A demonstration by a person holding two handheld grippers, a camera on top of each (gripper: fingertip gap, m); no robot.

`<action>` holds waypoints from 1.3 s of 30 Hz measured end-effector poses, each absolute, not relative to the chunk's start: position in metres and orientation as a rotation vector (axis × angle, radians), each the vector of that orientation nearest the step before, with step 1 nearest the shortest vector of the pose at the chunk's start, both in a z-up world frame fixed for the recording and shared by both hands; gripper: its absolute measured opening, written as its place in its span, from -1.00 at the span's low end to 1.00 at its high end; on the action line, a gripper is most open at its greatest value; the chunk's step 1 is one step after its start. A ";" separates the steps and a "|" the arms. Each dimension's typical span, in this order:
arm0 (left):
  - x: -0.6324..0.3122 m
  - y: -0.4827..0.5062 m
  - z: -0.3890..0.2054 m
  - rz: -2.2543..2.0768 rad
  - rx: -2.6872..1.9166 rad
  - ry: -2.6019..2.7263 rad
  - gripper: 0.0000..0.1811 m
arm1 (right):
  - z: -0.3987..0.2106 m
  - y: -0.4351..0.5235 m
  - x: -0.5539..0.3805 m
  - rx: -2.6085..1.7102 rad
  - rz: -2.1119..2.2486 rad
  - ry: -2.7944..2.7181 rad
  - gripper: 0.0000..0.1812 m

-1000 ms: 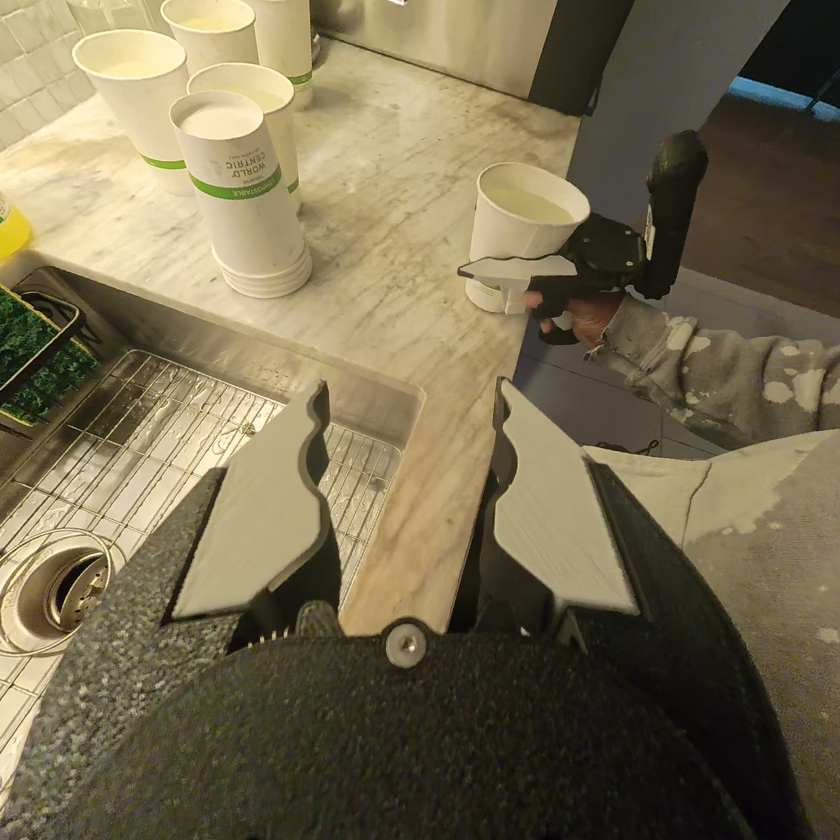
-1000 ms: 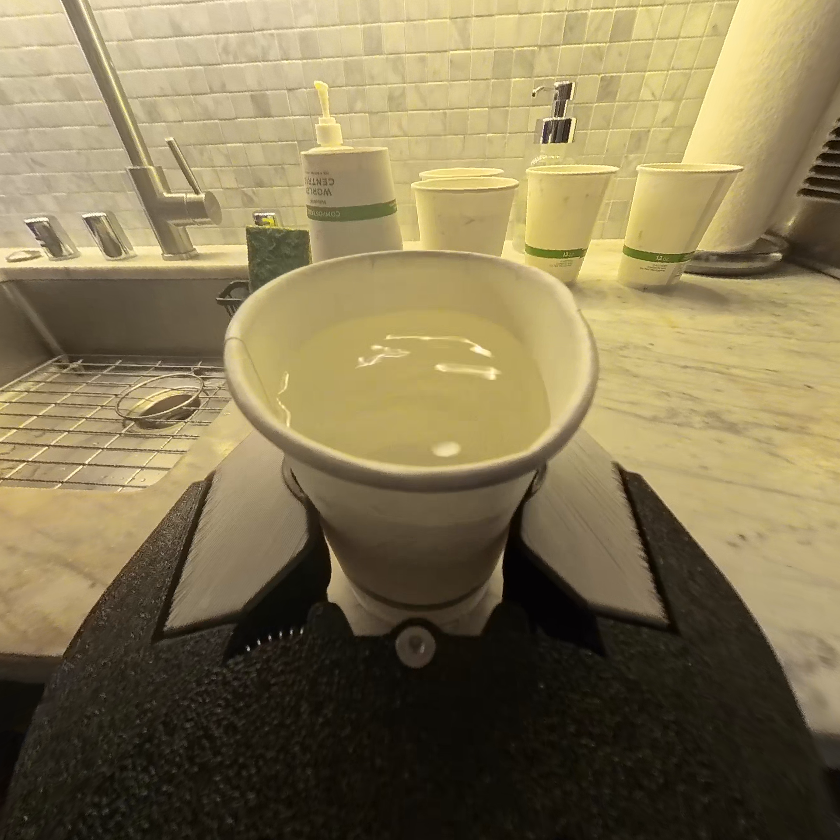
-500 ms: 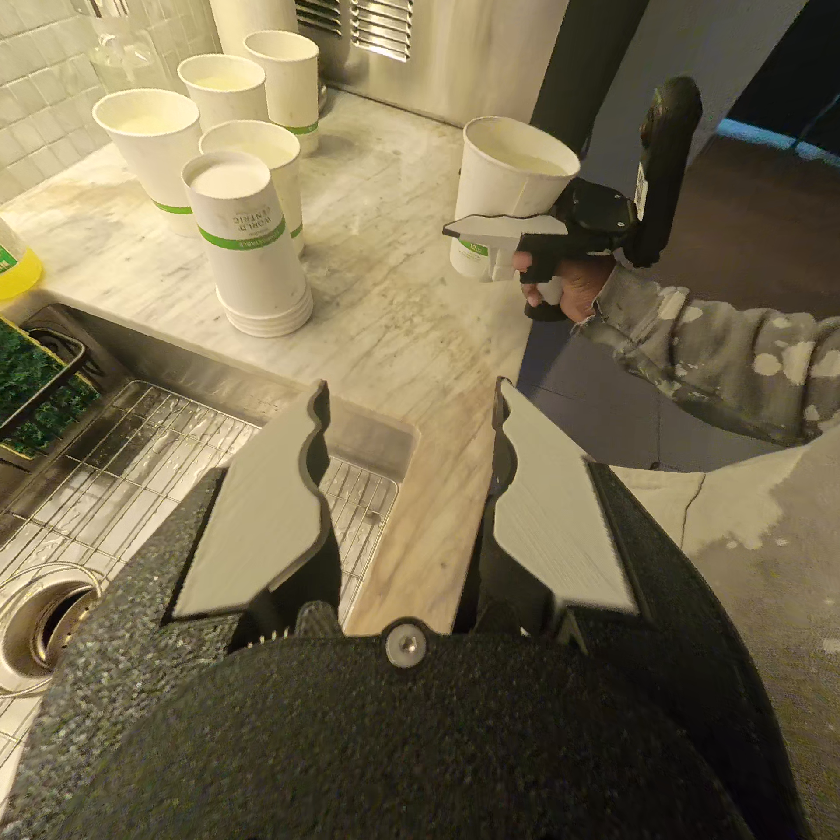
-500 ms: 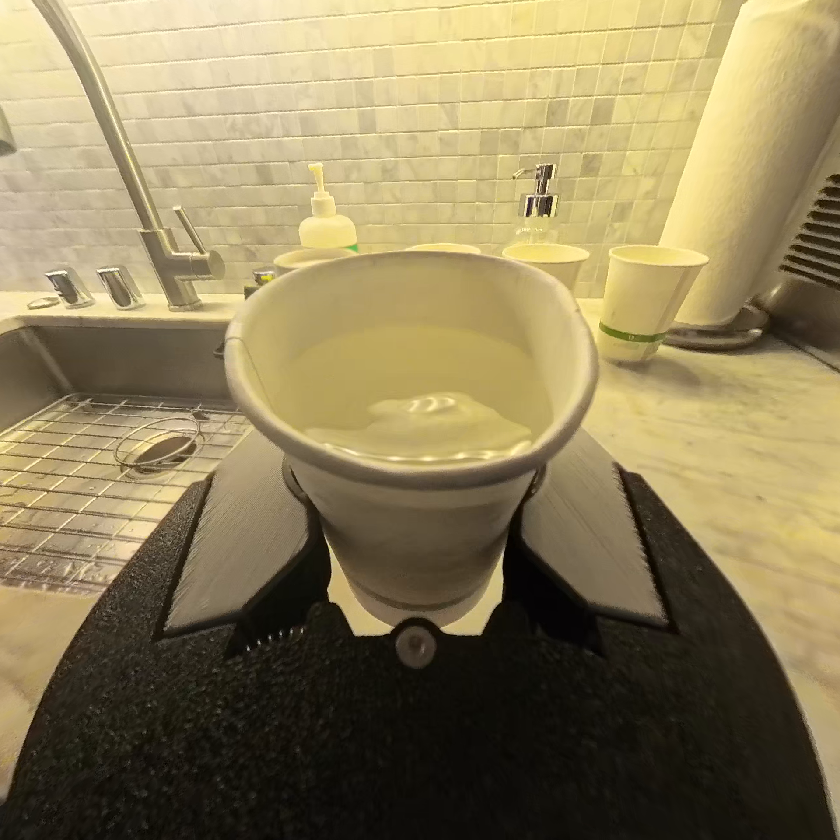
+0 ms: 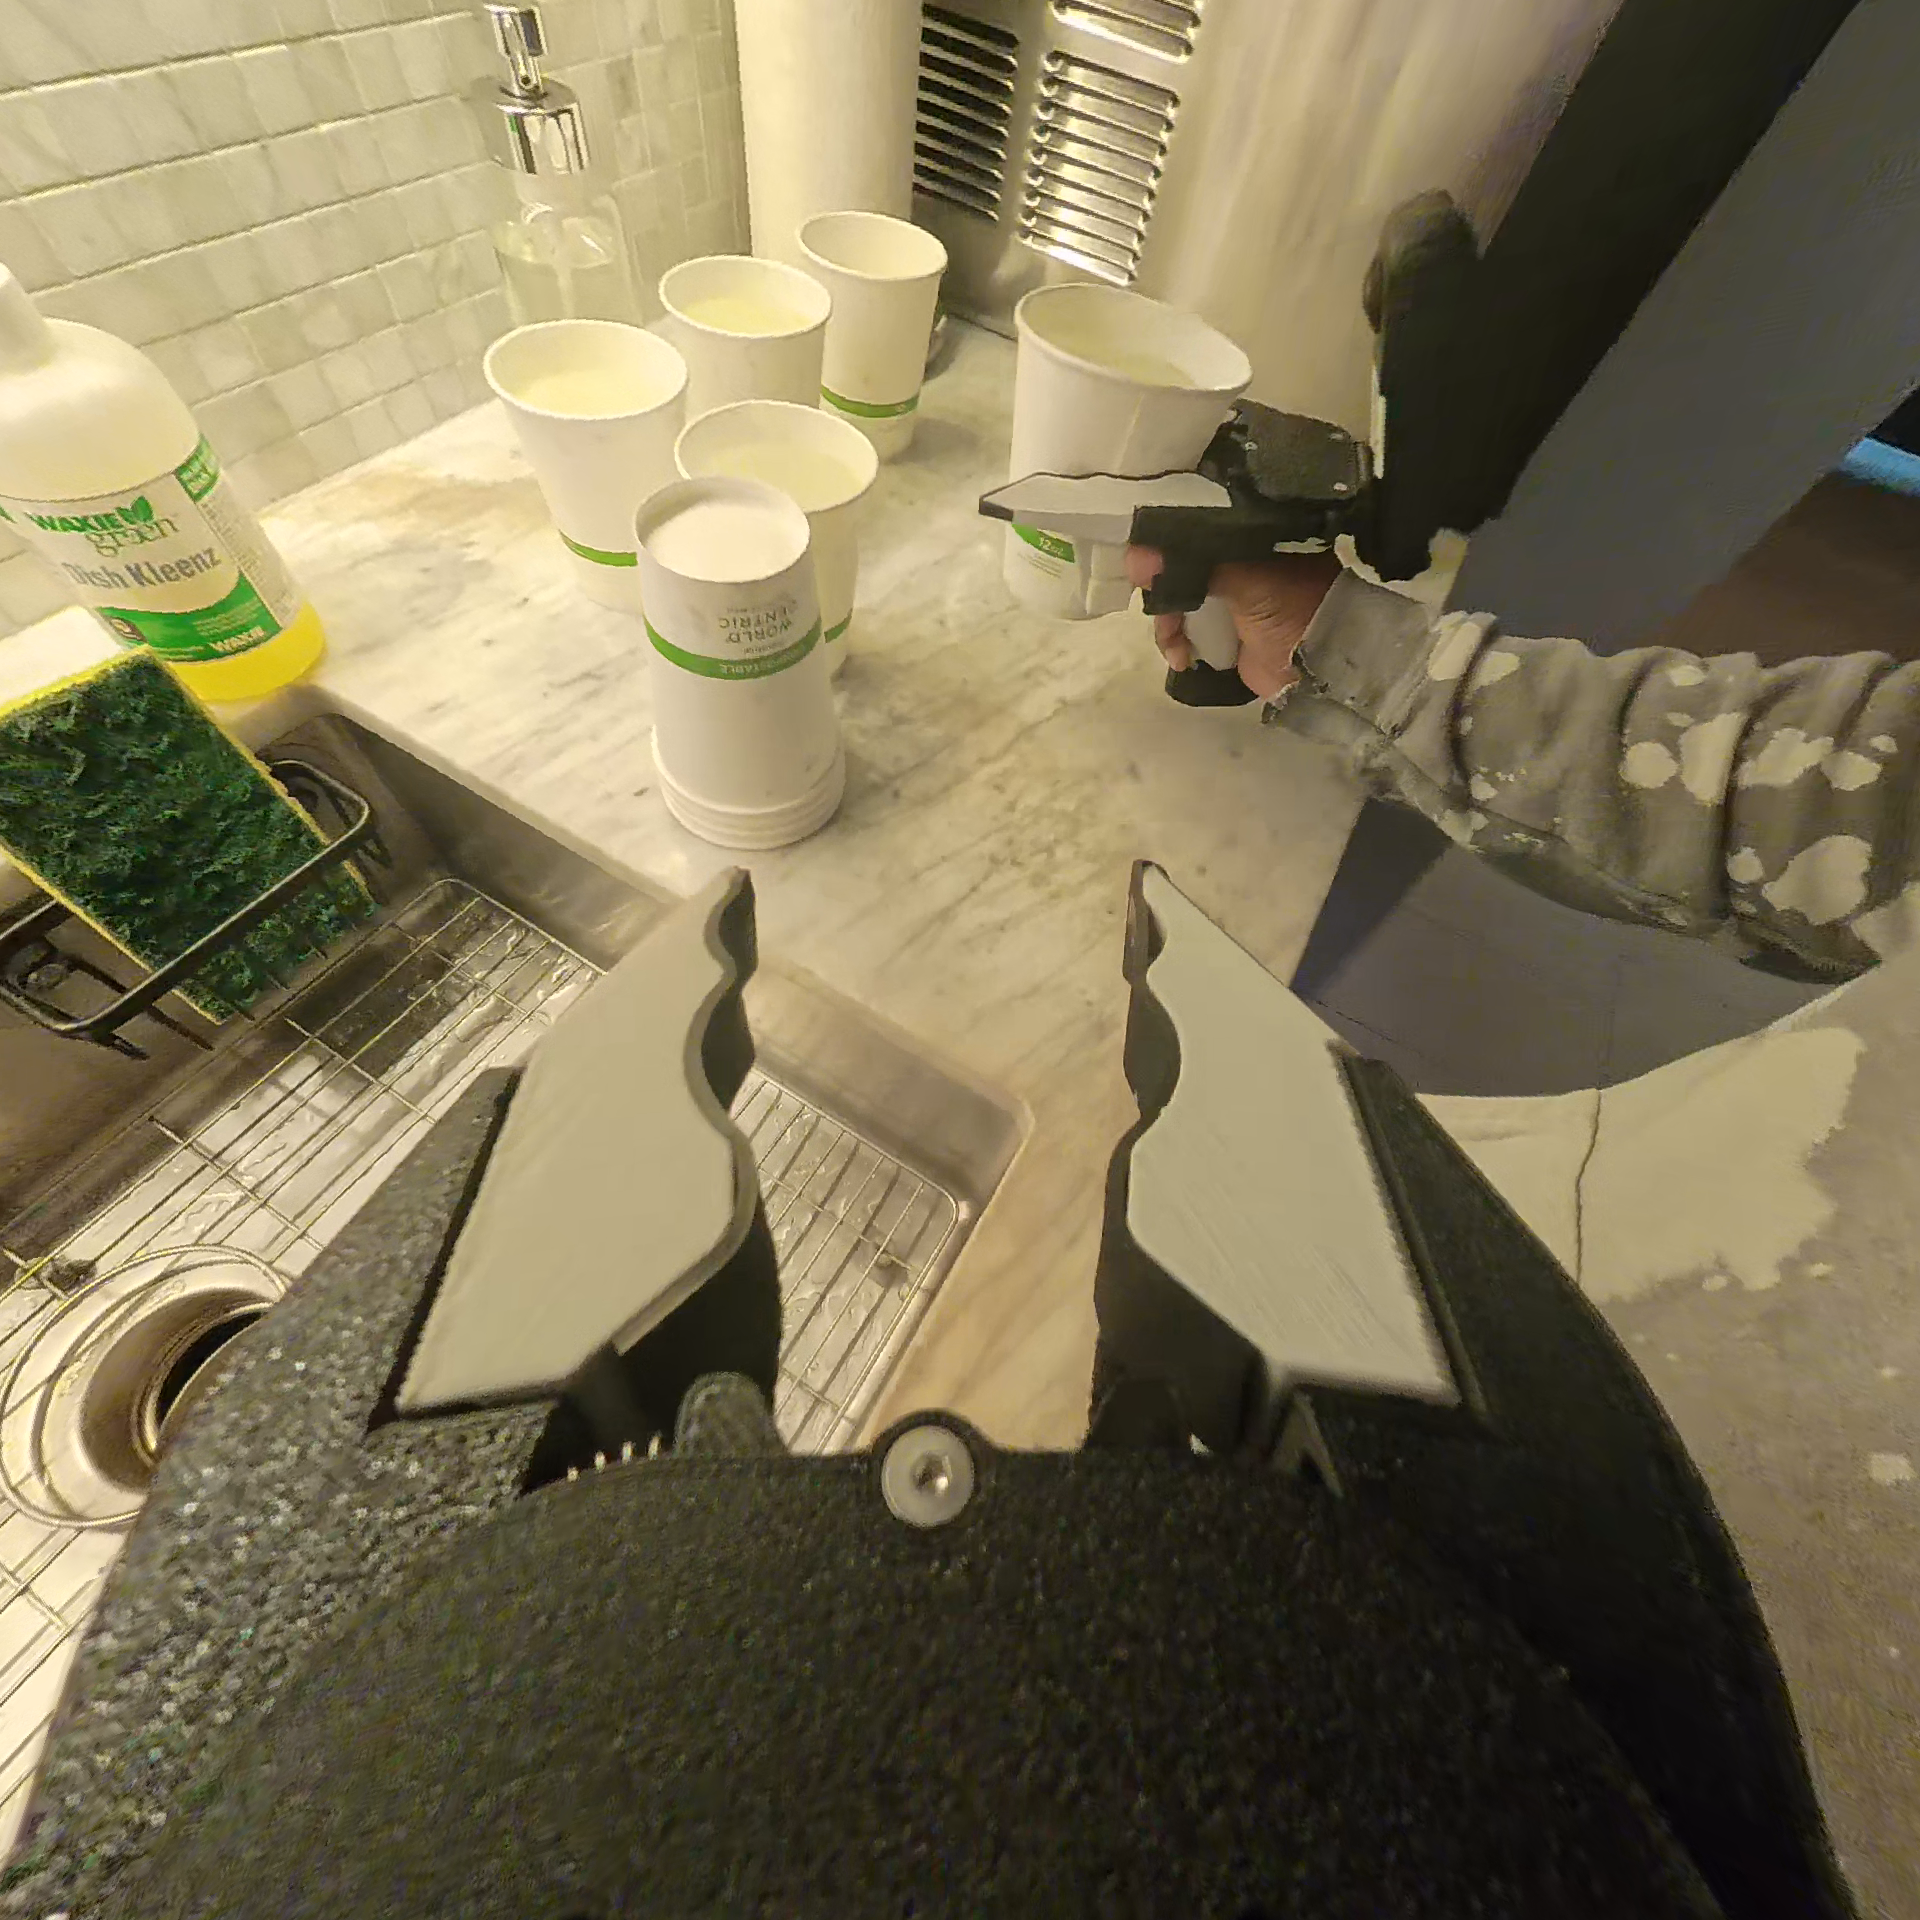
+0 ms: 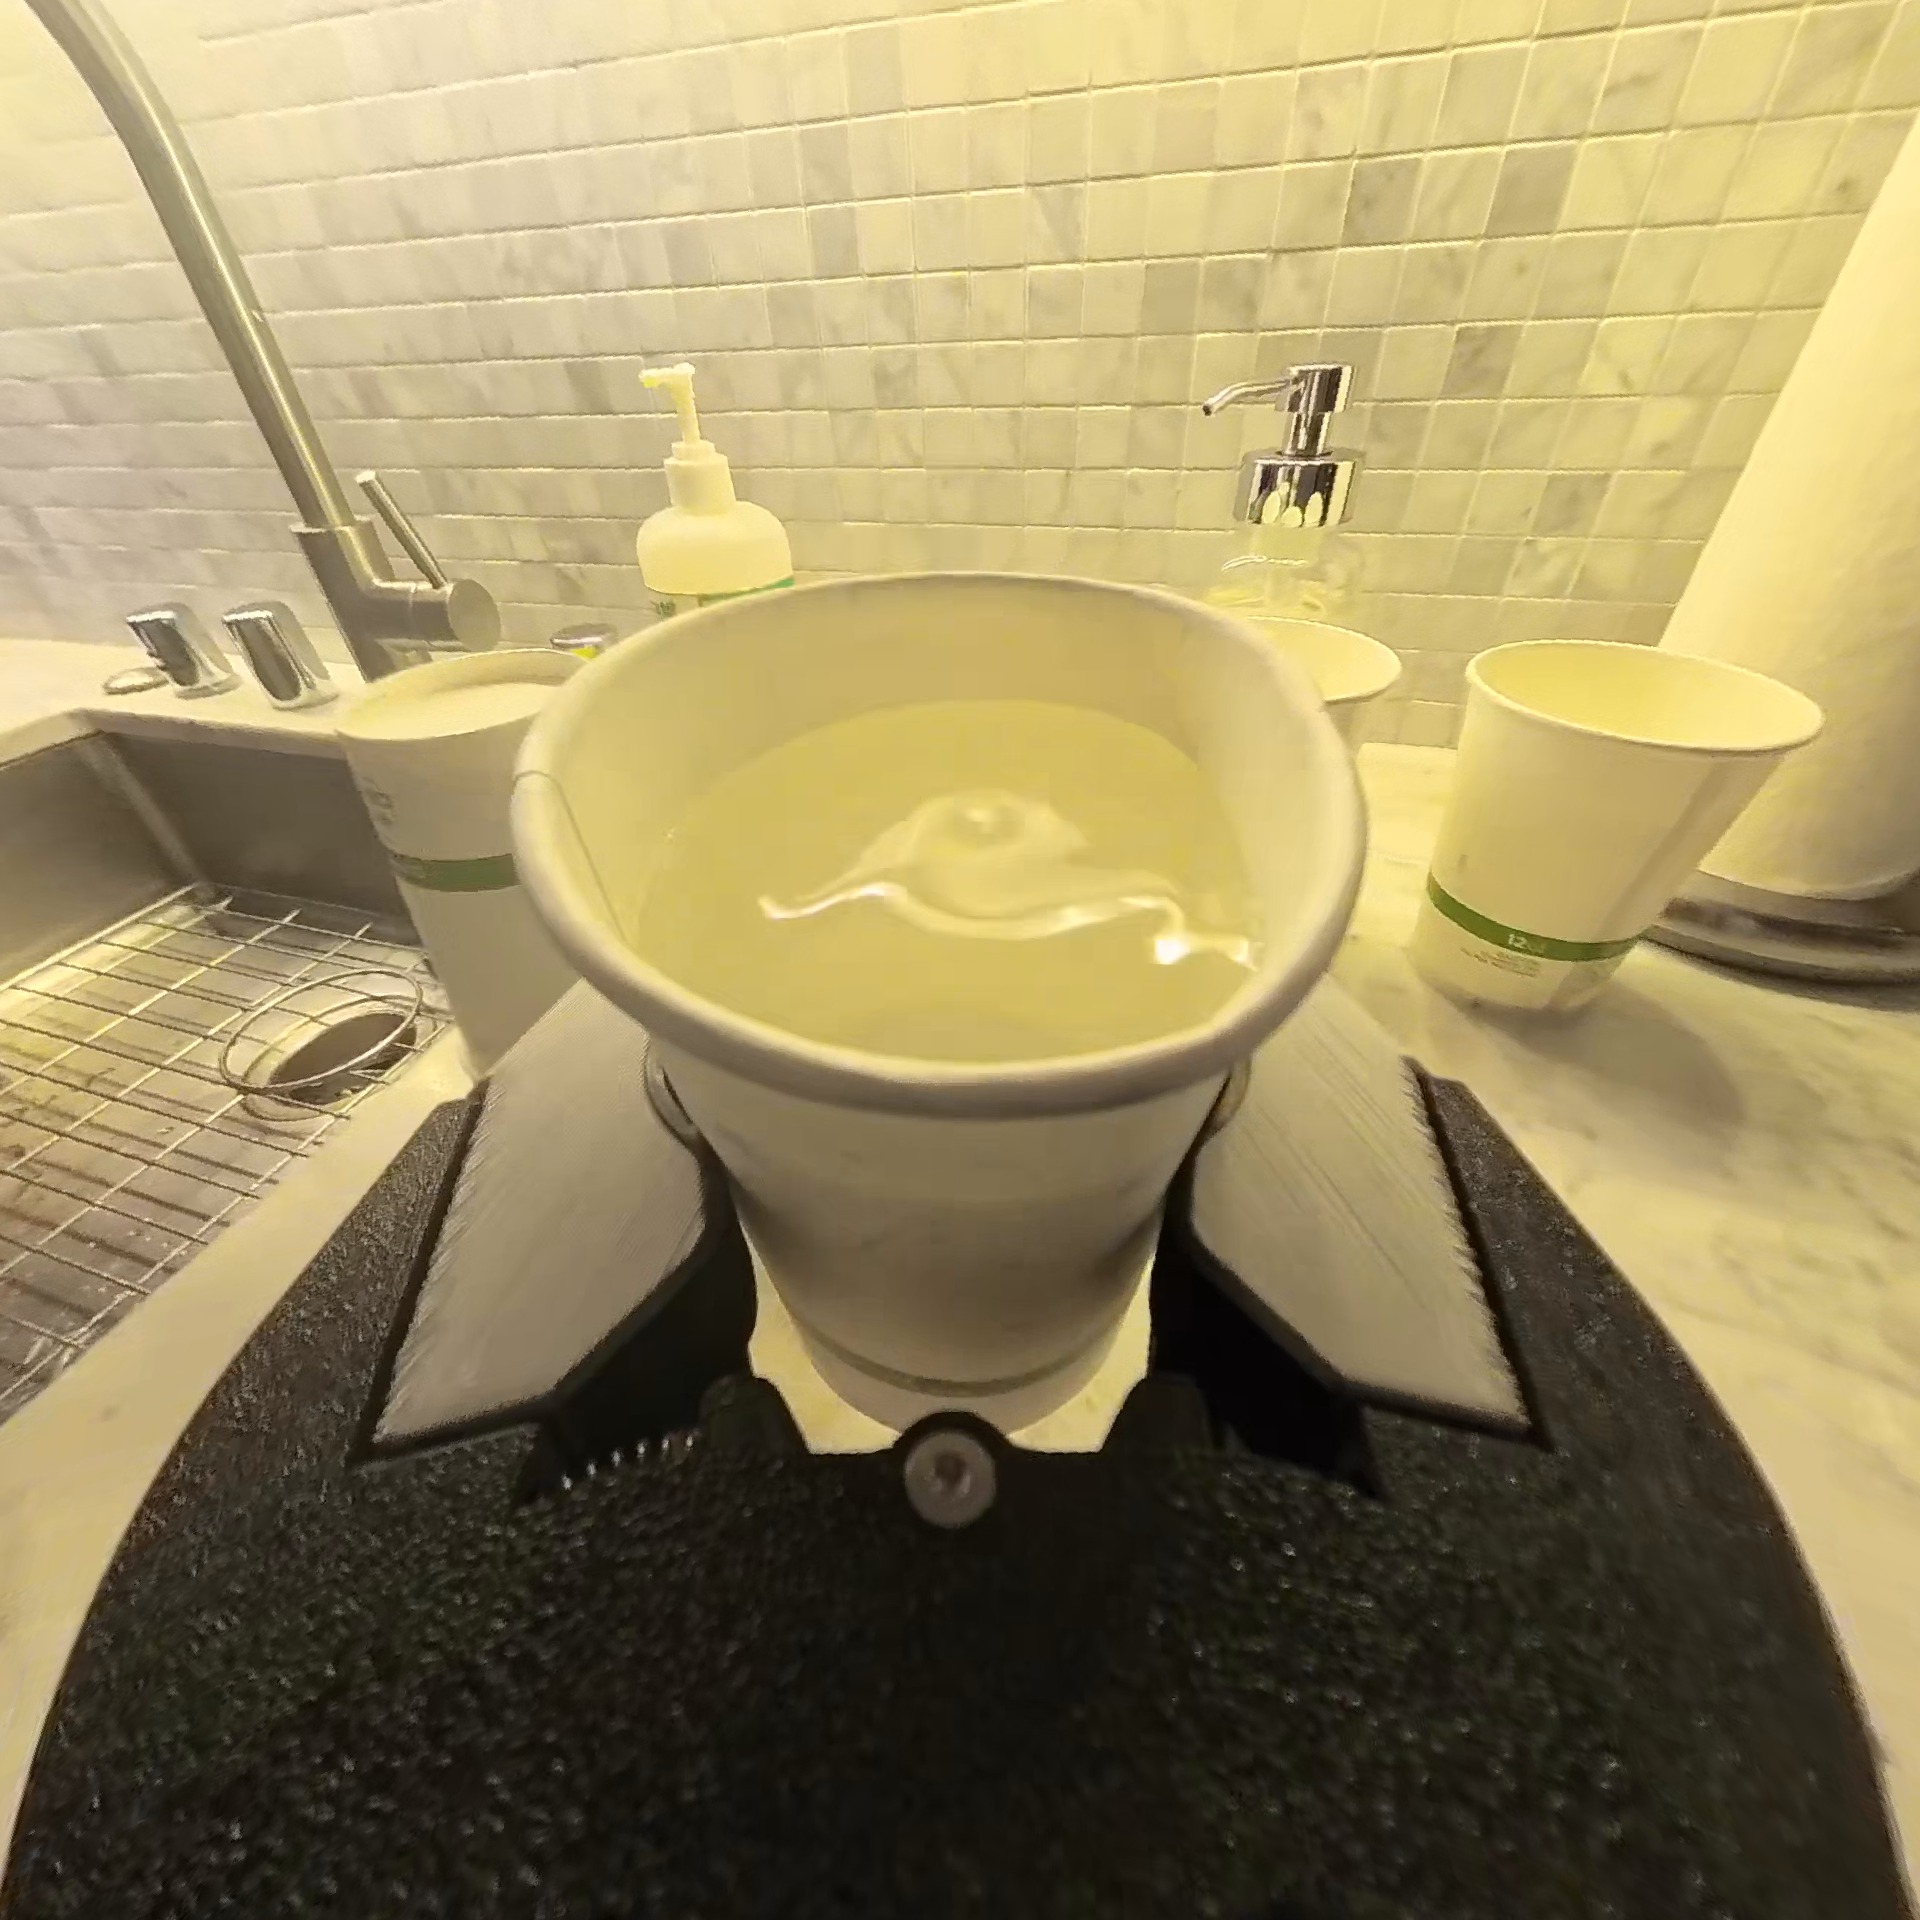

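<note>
My right gripper (image 6: 951, 1091) is shut on a white paper cup (image 6: 935, 883) nearly full of pale liquid and holds it above the marble counter (image 6: 1662, 1195); the liquid is rippling. The left wrist view shows that cup (image 5: 1122, 416) and the right gripper (image 5: 1049, 504) in the air to the right of the cup group. My left gripper (image 5: 940, 883) is open and empty over the sink's right corner. An upside-down stack of paper cups (image 5: 738, 665) stands on the counter ahead of it, with several upright cups (image 5: 587, 416) behind.
The steel sink (image 5: 894, 1070) has a wire grid and a drain (image 5: 156, 1382). A green sponge (image 5: 135, 810) in a black holder and a soap bottle (image 5: 125, 499) sit at its left. The faucet (image 6: 260, 343), a pump dispenser (image 6: 1294, 488) and a paper towel roll (image 6: 1818, 520) line the tiled wall. The pump dispenser (image 6: 1294, 488) is closer to my right gripper, around 30 centimeters from its tips; the left tips are 55 centimeters off. It turns up in the left wrist view (image 5: 547, 131) as well.
My right gripper has lifted the filled cup off the counter's edge and carried it up and farther over the counter. My left gripper stays open and now sees more of the back wall.
</note>
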State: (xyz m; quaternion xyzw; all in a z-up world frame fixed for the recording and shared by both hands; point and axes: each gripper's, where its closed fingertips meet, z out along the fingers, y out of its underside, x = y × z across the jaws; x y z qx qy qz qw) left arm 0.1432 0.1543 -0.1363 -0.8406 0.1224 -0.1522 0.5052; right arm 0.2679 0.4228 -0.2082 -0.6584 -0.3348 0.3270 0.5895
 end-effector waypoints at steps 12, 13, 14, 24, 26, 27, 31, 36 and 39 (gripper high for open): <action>0.183 0.204 -0.133 -0.409 -2.018 0.343 -0.21 | -0.232 0.471 0.251 -1.558 0.828 -0.862 0.02; 0.187 0.208 -0.132 -0.412 -2.017 0.352 -0.21 | -0.234 0.476 0.250 -1.561 0.829 -0.865 0.03; 0.190 0.212 -0.131 -0.417 -2.014 0.359 -0.21 | -0.235 0.479 0.249 -1.563 0.834 -0.866 0.03; 0.217 0.242 -0.129 -0.452 -2.006 0.394 -0.21 | -0.240 0.507 0.240 -1.580 0.813 -0.896 0.03; 0.221 0.245 -0.128 -0.457 -2.003 0.398 -0.21 | -0.242 0.510 0.236 -1.587 0.815 -0.905 0.03; 0.223 0.246 -0.128 -0.458 -2.000 0.400 -0.22 | -0.242 0.512 0.235 -1.588 0.818 -0.907 0.03; 0.227 0.250 -0.126 -0.455 -1.989 0.399 -0.21 | -0.242 0.514 0.234 -1.590 0.826 -0.905 0.02; 0.226 0.253 -0.126 -0.456 -1.988 0.391 -0.22 | -0.243 0.512 0.236 -1.596 0.826 -0.907 0.02; 0.229 0.255 -0.126 -0.458 -1.983 0.402 -0.22 | -0.244 0.510 0.239 -1.607 0.814 -0.909 0.02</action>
